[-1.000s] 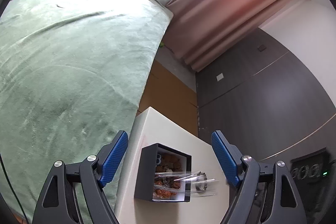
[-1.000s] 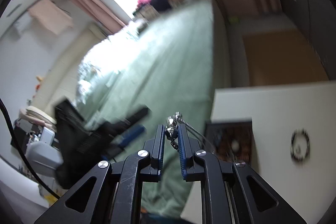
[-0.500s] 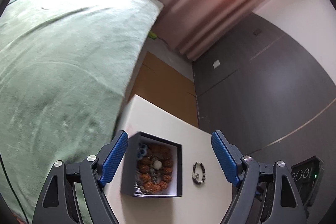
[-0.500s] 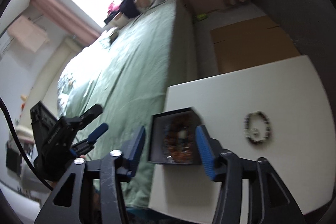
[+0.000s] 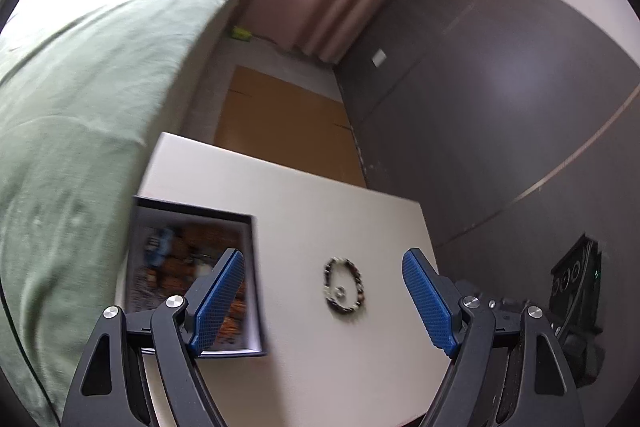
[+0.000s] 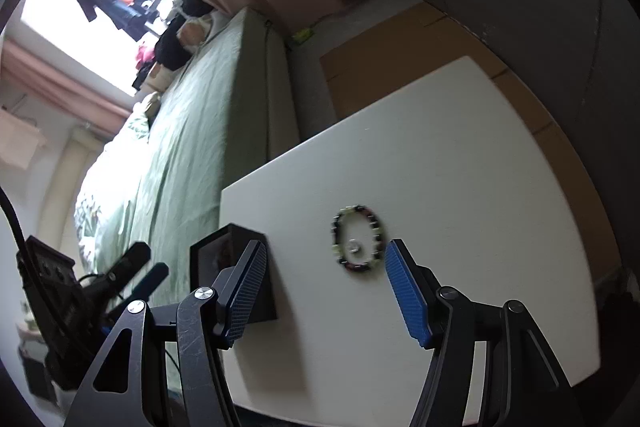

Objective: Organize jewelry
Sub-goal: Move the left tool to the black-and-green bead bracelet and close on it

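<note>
A bracelet (image 5: pixel 344 286) of dark beads with a few pale ones lies flat as an oval loop on the white table (image 5: pixel 320 211), about mid-table, with a small silvery piece inside the loop. Well apart from it, a dark open box (image 5: pixel 192 279) sits at the table edge nearest the bed, holding a blurred heap of orange-brown beads and something blue.

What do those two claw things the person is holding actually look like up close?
Both are built alike. The left gripper has two black angular arms with cut-out windows and round silver bolts at the joints, ending in flat blue fingers with a fine grid texture. The right gripper matches it: black frame, faintly scratched, silver bolts, blue textured pads. A black cable runs along the left edge of its view.
</note>
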